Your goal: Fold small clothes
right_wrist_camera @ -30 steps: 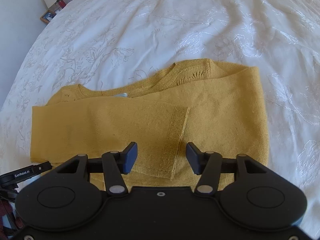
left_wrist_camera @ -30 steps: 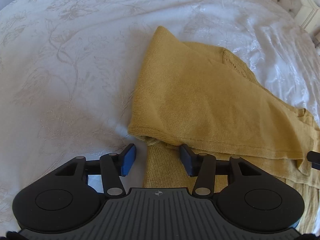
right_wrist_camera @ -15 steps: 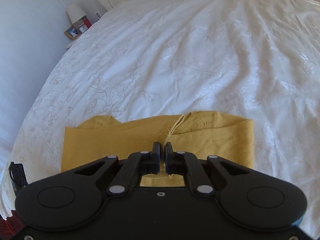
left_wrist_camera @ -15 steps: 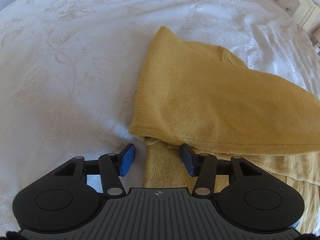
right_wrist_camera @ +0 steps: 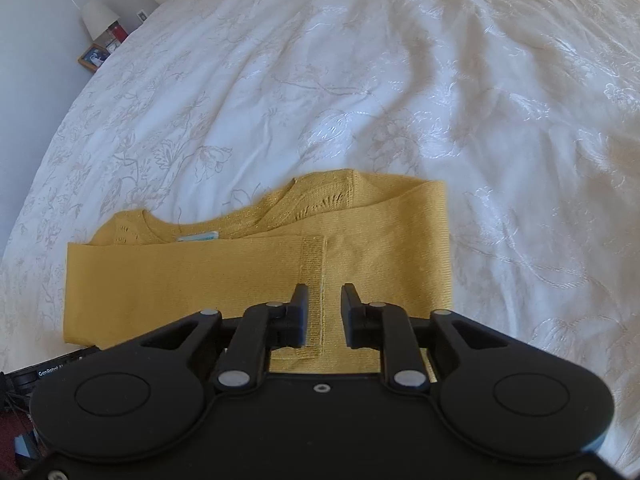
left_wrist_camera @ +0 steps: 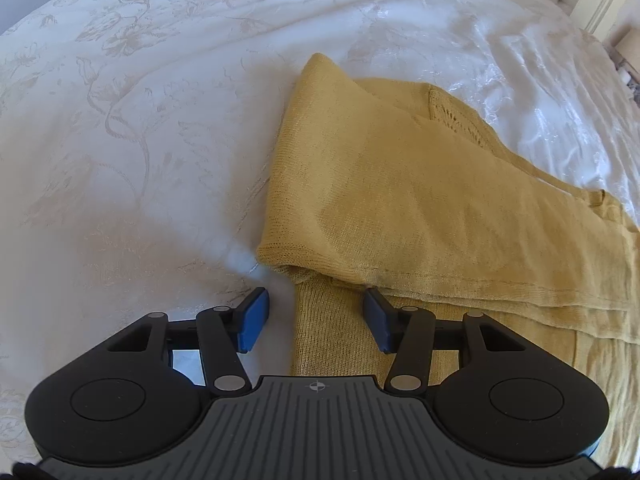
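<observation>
Both tongs hold nothing, the left tongs (left_wrist_camera: 316, 322) parted astride a sweater (left_wrist_camera: 420, 200) edge and the right tongs (right_wrist_camera: 324, 314) opening over its cuff (right_wrist_camera: 314, 276), while that mustard garment lies on the bed (right_wrist_camera: 360, 80), sleeves folded across, seemingly awaiting its final fold.

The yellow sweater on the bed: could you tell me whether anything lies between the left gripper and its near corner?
Nothing visible does. The left gripper hangs open right at the yellow sweater, its jaws either side of the lower layer's edge, with only white bedspread alongside.
</observation>
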Motion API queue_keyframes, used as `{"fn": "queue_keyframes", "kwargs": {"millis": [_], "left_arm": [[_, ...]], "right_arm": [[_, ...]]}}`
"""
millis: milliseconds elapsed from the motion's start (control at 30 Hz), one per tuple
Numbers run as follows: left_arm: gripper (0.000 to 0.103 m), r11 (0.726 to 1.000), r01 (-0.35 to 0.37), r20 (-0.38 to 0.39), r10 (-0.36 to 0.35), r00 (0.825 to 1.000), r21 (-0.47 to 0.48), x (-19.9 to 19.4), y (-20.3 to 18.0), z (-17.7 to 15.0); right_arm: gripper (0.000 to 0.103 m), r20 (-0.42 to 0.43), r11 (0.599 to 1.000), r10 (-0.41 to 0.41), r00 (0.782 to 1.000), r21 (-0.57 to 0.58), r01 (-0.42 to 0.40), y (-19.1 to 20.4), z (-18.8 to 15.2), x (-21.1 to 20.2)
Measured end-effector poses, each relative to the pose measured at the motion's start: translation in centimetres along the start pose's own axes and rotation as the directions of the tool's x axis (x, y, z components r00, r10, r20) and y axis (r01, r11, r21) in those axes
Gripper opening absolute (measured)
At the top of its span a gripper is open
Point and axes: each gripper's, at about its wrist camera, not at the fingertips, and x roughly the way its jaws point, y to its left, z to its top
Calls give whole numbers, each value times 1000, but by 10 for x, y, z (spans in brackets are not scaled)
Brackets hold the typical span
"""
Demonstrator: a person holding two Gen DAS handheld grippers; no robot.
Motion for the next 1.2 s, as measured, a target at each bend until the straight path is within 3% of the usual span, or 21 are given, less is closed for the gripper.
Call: {"fn": "queue_keyframes", "kwargs": {"millis": [233,267,300,500,600,700,767,833,967,1033,1100,1200], "left_arm": [[51,1000,2,-10,-2,1000,-7,-1,4,-1],[51,1000,1,-11,-1,1000,-7,0,3,-1],[51,1000,-1,-12,0,1000,-6,0,3,-1],[51,1000,5,-9,-5,1000,2,-3,3,-2],[52,1000,6,-9,-6,1000,10,-5,4,-3],[52,1000,1,-9,-1,1000,22,-8,4,-4],[52,999,-14,-6,14,1000,29,-11,4,-4],[52,999,-31,13,30,999,38,-19,3,-3],[52,997,-43,82,38,996,58,-41,-4,6],[55,996,-40,126,30,992,83,-49,-13,15],[62,994,-25,142,9,990,108,-47,-24,25],[62,993,21,131,-36,991,115,-35,-38,39]], "right_arm": [[51,-64,1000,-7,998,-18,6,15,-7,29],[46,-71,1000,-2,997,-20,1,17,-8,30],[13,-67,999,13,998,-34,-16,19,-8,28],[12,77,988,81,994,-140,-70,40,-1,-36],[12,96,994,15,995,-113,-4,26,1,-53],[12,52,990,-88,995,-109,93,7,2,-37],[14,7,986,-121,993,-110,121,-2,1,-19],[24,-21,977,-179,984,-119,176,-4,-1,-7],[36,30,959,-257,966,-114,258,-2,-6,-12],[52,81,959,-248,965,-120,256,6,-7,-18],[52,105,962,-222,969,-136,235,15,-7,-18],[53,97,968,-176,980,-162,190,28,-5,-6]]}}
